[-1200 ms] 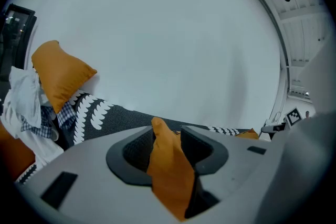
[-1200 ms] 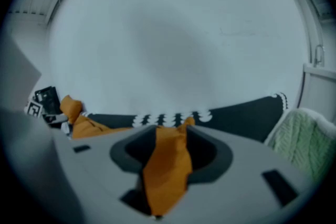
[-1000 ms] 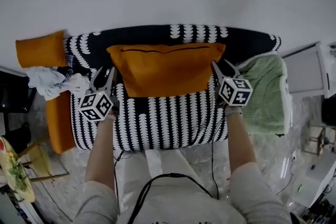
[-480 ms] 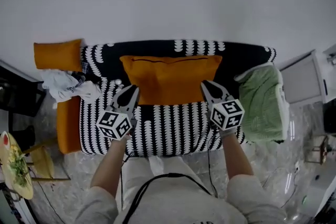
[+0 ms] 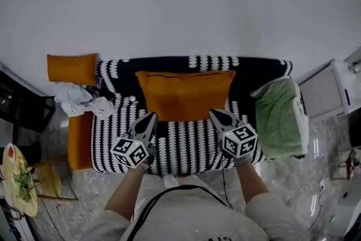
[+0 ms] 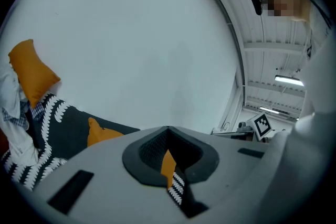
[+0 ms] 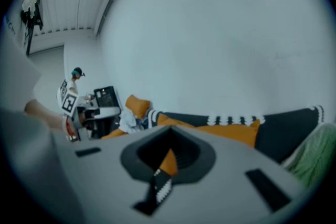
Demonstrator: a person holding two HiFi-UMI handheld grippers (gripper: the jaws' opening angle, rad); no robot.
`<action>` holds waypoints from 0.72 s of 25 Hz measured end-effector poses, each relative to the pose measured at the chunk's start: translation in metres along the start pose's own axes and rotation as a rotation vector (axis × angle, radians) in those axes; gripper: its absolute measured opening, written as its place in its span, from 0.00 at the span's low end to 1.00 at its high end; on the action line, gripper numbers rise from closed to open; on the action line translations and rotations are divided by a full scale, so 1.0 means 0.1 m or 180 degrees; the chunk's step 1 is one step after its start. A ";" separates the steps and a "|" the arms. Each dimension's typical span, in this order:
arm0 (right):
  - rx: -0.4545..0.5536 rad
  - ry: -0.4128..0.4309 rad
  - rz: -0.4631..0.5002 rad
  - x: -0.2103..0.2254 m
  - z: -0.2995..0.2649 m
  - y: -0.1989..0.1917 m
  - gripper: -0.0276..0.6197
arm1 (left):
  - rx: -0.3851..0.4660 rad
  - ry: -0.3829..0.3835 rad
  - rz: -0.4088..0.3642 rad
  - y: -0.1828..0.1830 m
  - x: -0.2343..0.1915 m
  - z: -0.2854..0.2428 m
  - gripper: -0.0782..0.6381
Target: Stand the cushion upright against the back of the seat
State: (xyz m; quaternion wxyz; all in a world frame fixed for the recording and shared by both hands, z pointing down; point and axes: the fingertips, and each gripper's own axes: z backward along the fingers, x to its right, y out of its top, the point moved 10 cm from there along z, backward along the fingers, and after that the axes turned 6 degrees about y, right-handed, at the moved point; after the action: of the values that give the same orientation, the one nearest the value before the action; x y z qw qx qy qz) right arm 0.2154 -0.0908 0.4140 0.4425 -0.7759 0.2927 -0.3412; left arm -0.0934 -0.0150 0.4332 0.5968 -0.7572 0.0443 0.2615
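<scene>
The orange cushion point(image 5: 183, 94) stands upright on the black-and-white patterned sofa seat point(image 5: 180, 141), leaning on the dark seat back point(image 5: 256, 68). My left gripper point(image 5: 152, 117) hangs in front of the cushion's lower left corner, apart from it, jaws shut and empty. Off the lower right corner, my right gripper point(image 5: 213, 114) is likewise shut with nothing in it. In the left gripper view, the cushion point(image 6: 100, 134) shows past the closed left gripper point(image 6: 168, 131). The right gripper view has the cushion point(image 7: 231, 131) lying beyond the closed right gripper point(image 7: 169, 131).
A small orange cushion point(image 5: 71, 69) and a white cloth point(image 5: 79, 100) lie on the sofa's left arm. A green blanket point(image 5: 277, 115) covers the right arm. A white unit point(image 5: 322, 90) stands at right. A plate of food point(image 5: 17, 178) and dark furniture point(image 5: 22, 113) are at left.
Both grippers have drawn back from the cushion's sides toward the person, and their jaws have closed. The cushion stays upright against the seat back.
</scene>
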 end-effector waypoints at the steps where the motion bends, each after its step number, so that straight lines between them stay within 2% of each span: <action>1: 0.0005 0.0029 -0.0012 -0.06 0.02 -0.01 0.07 | -0.0011 -0.0019 -0.0005 -0.01 0.04 0.03 0.14; 5: -0.0023 0.0184 -0.0082 -0.27 0.07 -0.06 0.07 | -0.0104 -0.0137 -0.0019 -0.06 0.21 0.09 0.14; 10: -0.0132 0.0376 -0.0096 -0.48 0.09 -0.13 0.07 | -0.0234 -0.0290 -0.0185 -0.06 0.38 0.15 0.14; 15: -0.0104 0.0469 -0.0064 -0.64 0.15 -0.09 0.07 | -0.0262 -0.0437 -0.0403 0.03 0.54 0.22 0.14; 18: -0.0102 0.0510 -0.0103 -0.68 0.17 -0.09 0.07 | -0.0244 -0.0470 -0.0408 0.05 0.60 0.24 0.14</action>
State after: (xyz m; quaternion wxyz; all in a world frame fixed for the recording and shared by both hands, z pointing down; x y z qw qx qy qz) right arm 0.1893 -0.0275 0.3972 0.3997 -0.7578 0.3200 -0.4045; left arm -0.0524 0.0202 0.3984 0.5846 -0.7595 -0.0583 0.2794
